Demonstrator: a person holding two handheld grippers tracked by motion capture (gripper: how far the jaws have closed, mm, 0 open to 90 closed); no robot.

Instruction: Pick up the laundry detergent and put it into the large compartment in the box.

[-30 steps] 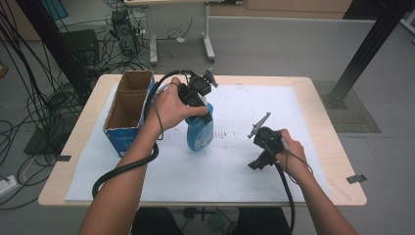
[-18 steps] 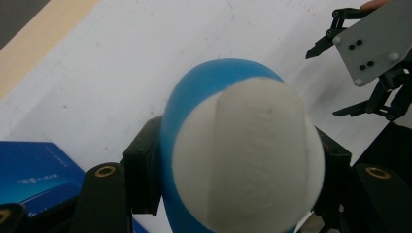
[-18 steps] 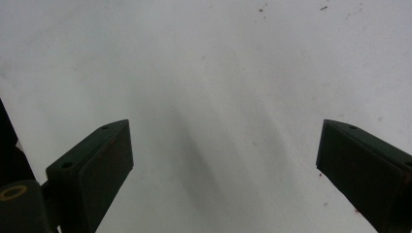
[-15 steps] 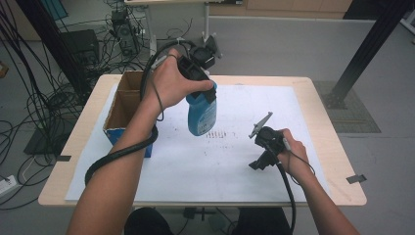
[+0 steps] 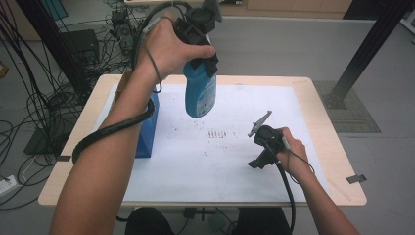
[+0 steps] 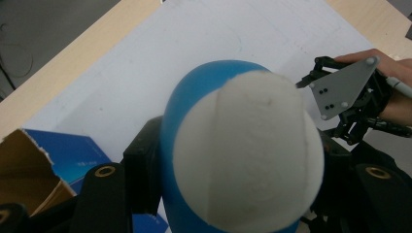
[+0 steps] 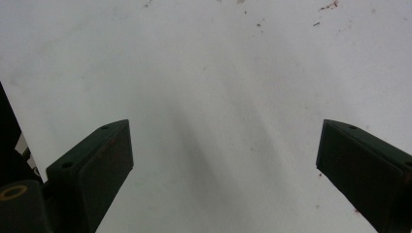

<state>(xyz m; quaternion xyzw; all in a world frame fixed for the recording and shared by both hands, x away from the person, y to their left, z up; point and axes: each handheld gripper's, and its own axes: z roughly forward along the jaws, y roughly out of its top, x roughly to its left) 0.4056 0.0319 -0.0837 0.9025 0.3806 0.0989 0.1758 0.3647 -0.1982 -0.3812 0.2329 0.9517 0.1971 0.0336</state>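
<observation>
I am holding my left hand-held gripper raised high over the far left part of the table, my forearm stretching up from the near left corner, my hand wrapped around its body and its jaws pointing down, clamped shut on what they carry. My right hand-held gripper is resting low near the right edge of the table, my right hand gripping it from behind, its jaws spread wide apart and gripping nothing.

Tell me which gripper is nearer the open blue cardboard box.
Left. The left gripper holds the blue bottle aloft just beside the open blue cardboard box; the right gripper sits across the white sheet.
</observation>
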